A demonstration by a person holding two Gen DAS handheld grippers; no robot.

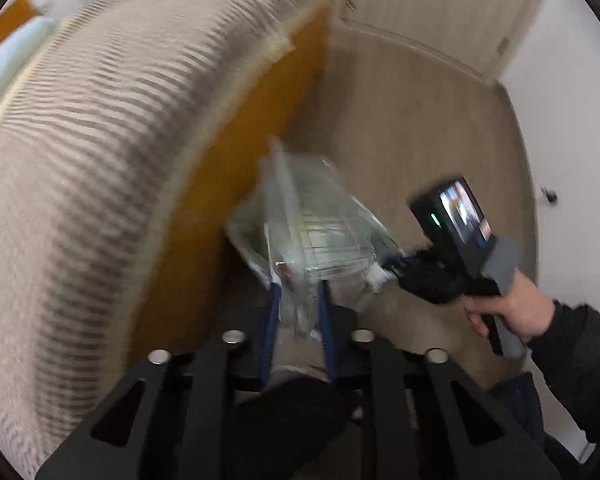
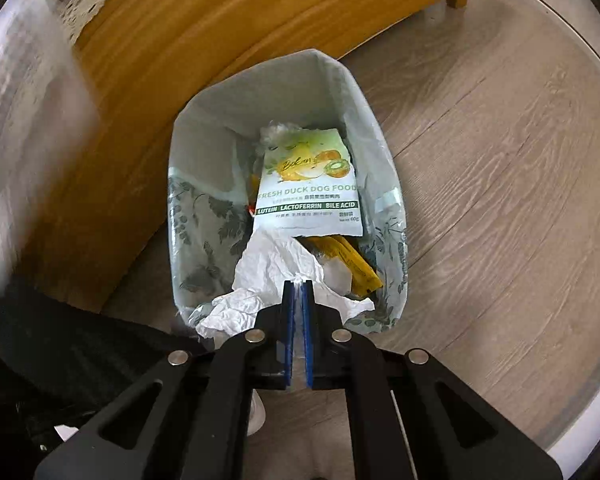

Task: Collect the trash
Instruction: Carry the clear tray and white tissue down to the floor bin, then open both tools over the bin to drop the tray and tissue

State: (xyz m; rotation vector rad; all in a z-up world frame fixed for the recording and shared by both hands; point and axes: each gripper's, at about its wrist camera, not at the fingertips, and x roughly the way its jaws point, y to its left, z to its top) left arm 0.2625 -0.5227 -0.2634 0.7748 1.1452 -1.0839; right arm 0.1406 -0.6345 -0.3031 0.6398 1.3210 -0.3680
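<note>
— Which step was it, do you think?

— The drop-off, by my reading. The right gripper (image 2: 297, 280) was pinched nearly closed on a crumpled white paper tissue (image 2: 276, 276), held over the near rim of the small bin lined with a pale translucent bag (image 2: 204, 120). A white dog-food pouch with green lettering (image 2: 308, 184) and yellow wrappers (image 2: 360, 268) already lay inside.

— And the left?

— The left gripper (image 1: 298, 286) had clear crinkled plastic packaging (image 1: 312, 224) between its blue fingers (image 1: 273, 308), jaws narrow. The view was blurred, but it looked gripped, beside the orange wooden bed frame (image 1: 236, 152).

— Next move?

— Probably releasing the tissue so it falls inside, then bringing the plastic over the bin.
</note>
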